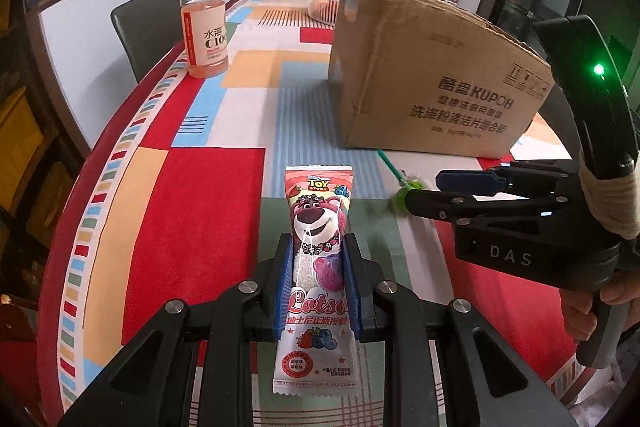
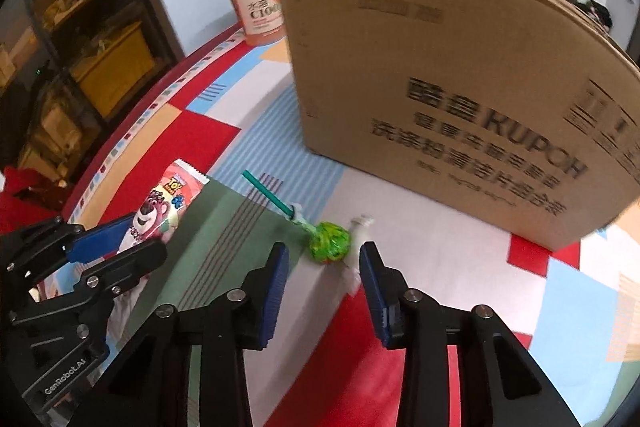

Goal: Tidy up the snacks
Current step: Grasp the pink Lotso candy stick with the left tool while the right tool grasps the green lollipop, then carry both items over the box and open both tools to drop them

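Note:
A pink Lotso bear snack packet point(image 1: 316, 267) is clamped lengthwise between the blue pads of my left gripper point(image 1: 318, 241), which is shut on it just above the colourful tablecloth point(image 1: 208, 187). The same packet point(image 2: 168, 203) and left gripper point(image 2: 146, 235) show at the left of the right wrist view. A green-wrapped lollipop point(image 2: 330, 247) with a teal stick lies on the cloth between the tips of my right gripper point(image 2: 324, 255). Its pads stand apart and do not touch the lollipop. In the left wrist view that right gripper point(image 1: 424, 191) hovers at the lollipop point(image 1: 402, 193).
A tall cardboard box point(image 2: 440, 67) point(image 1: 432, 67) stands just behind the lollipop. A bottle of pink drink point(image 1: 204, 27) point(image 2: 256, 7) sits at the table's left edge. A small blurred white object point(image 2: 358, 227) lies beside the lollipop. A white basket point(image 1: 322, 3) and dark chairs point(image 1: 140, 23) are further back.

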A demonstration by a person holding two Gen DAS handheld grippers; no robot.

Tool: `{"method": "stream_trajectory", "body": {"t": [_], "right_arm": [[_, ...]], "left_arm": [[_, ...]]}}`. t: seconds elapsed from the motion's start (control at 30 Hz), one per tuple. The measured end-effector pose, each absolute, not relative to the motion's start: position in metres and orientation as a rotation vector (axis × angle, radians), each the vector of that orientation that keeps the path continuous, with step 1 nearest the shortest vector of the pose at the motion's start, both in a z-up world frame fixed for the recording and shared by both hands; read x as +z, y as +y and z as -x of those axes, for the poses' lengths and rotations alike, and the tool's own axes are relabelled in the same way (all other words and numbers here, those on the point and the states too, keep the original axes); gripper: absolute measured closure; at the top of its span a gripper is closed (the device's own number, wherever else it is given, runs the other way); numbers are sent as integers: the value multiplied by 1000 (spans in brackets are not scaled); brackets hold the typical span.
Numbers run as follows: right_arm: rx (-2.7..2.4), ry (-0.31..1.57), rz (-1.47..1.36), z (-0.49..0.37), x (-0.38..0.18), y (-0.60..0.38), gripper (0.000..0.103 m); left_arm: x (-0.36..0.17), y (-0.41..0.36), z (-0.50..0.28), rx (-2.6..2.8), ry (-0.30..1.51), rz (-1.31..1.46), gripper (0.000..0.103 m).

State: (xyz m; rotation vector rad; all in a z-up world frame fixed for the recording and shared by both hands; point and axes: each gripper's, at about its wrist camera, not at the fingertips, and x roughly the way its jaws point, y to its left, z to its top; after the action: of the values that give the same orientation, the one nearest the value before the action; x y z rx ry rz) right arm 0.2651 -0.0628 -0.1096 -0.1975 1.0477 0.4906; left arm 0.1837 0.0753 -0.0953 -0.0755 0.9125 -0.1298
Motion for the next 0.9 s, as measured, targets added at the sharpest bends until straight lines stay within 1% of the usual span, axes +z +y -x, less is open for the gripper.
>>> {"method": "stream_trajectory", "body": {"t": [0.07, 0.13, 0.4, 0.43, 0.47, 0.5, 0.73, 0.9], "right_arm": [[496, 1051, 208, -268, -111, -59, 66], [493, 1061, 218, -272, -114, -56, 69], [466, 1105, 239, -285, -129, -49, 69], [463, 1110, 240, -286, -131, -48, 70], [460, 1118, 239, -286, -134, -48, 74], [461, 1123, 232, -287, -136, -49, 75], [456, 1113, 223, -285, -136, -49, 76], [457, 1081, 190, -276, -121, -61, 76]], "left_arm": [[-97, 77, -186, -130, 912, 81, 79], [-99, 78, -188, -132, 914, 88, 79], [-106, 79, -202, -144, 926, 109, 79], [-107, 79, -204, -143, 927, 109, 79], [-108, 79, -205, -140, 928, 109, 79], [-108, 80, -205, -139, 929, 111, 79], [-105, 79, -205, -136, 925, 107, 79], [-93, 77, -200, -146, 893, 101, 79]]}}
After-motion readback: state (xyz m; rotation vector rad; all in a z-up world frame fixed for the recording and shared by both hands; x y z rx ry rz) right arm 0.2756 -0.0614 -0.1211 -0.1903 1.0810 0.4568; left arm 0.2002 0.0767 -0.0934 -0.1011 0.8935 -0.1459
